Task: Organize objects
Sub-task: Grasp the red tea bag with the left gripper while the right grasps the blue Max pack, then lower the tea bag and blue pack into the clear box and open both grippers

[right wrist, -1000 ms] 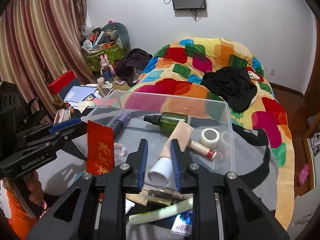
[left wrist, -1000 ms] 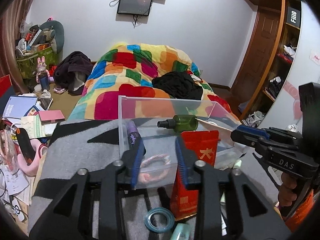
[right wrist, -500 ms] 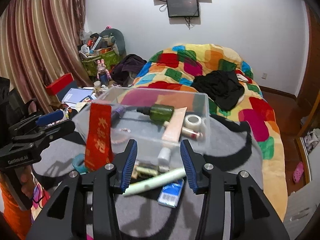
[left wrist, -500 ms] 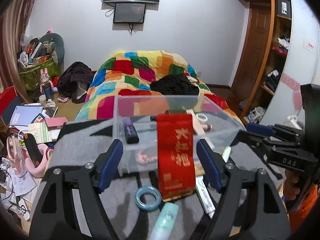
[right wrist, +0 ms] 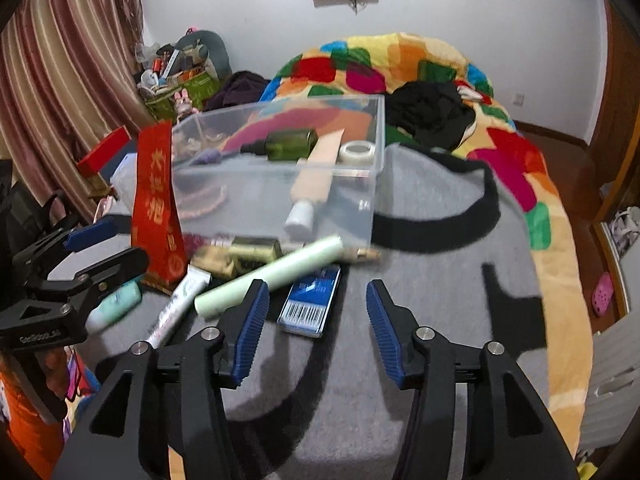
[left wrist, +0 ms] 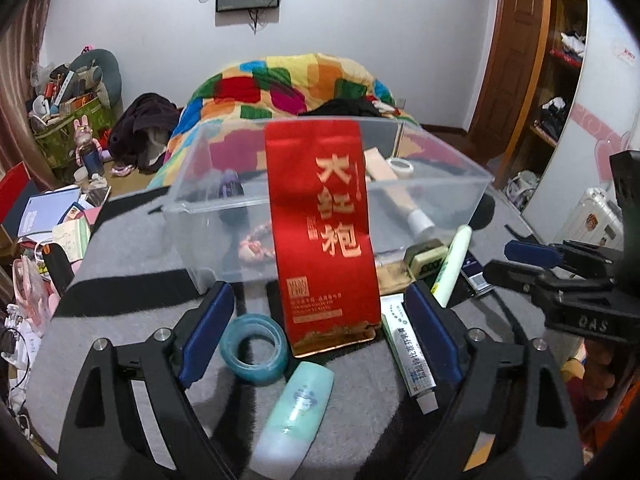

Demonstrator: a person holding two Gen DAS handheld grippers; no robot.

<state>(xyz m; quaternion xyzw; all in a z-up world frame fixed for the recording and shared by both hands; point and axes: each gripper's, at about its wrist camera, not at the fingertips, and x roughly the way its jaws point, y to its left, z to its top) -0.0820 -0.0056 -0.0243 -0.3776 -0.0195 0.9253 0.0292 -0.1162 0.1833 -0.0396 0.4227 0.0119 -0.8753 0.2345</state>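
Observation:
A clear plastic bin (left wrist: 208,208) (right wrist: 360,200) sits on the grey blanket. A red foil pouch (left wrist: 324,232) (right wrist: 156,200) stands upright in front of it. My left gripper (left wrist: 320,332) (right wrist: 116,246) straddles the pouch with its jaws opening, and the pads are not touching it. A teal tape ring (left wrist: 254,354), a mint bottle (left wrist: 296,412) and a white tube (left wrist: 408,354) lie by its fingers. My right gripper (right wrist: 316,328) (left wrist: 504,260) hovers low with jaws opening and holds nothing. A blue box (right wrist: 310,300) and a pale green tube (right wrist: 272,278) lie just ahead of it.
Inside the bin lie a green bottle (right wrist: 290,144), a beige tube (right wrist: 316,176) and a white tape roll (right wrist: 358,152). A colourful quilt (right wrist: 400,64) with black clothing covers the bed behind. Cluttered books and bags (left wrist: 60,216) fill the floor at the left.
Both grippers drew back from the bin and sank toward the blanket, and their jaws widened. The red pouch now stands between the left fingers. The right gripper left the beige tube in the bin.

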